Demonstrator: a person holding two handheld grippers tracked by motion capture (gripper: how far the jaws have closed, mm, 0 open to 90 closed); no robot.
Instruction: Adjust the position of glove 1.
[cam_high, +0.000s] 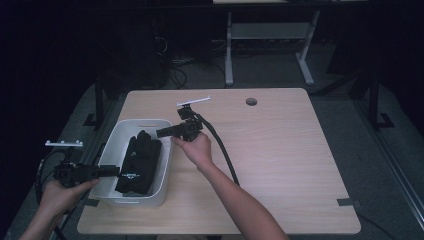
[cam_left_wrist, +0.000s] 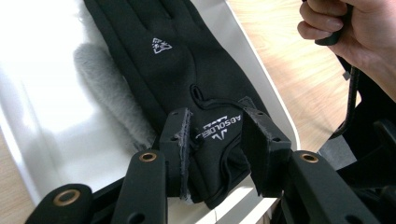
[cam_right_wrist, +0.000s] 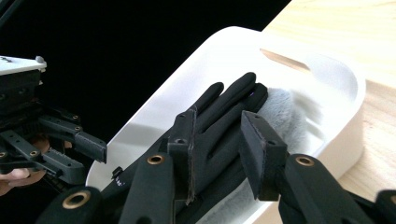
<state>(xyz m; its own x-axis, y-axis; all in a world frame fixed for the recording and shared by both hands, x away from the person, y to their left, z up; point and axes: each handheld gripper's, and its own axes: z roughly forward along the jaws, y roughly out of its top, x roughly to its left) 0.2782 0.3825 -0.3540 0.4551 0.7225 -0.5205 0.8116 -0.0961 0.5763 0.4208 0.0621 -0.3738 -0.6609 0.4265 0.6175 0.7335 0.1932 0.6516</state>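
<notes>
A pair of black gloves (cam_high: 140, 162) with a grey fleece lining (cam_left_wrist: 100, 79) lies in a white plastic bin (cam_high: 112, 145) at the table's left. My left gripper (cam_high: 116, 171) reaches in over the bin's near left wall. Its jaws stand apart, open, over the printed cuff of a glove (cam_left_wrist: 177, 60), and the pads do not press on it. My right gripper (cam_high: 160, 133) hovers over the bin's far right rim. It is open too, just above the glove fingers (cam_right_wrist: 229, 98). The right gripper view also takes in the left gripper (cam_right_wrist: 88, 154) across the bin (cam_right_wrist: 327, 70).
The bin sits at the left edge of a light wooden table (cam_high: 280, 150). A thick black cable (cam_high: 225, 150) trails from the right gripper across the table beside my forearm. A round cable hole (cam_high: 251, 101) lies at the far edge. Dark floor surrounds the table.
</notes>
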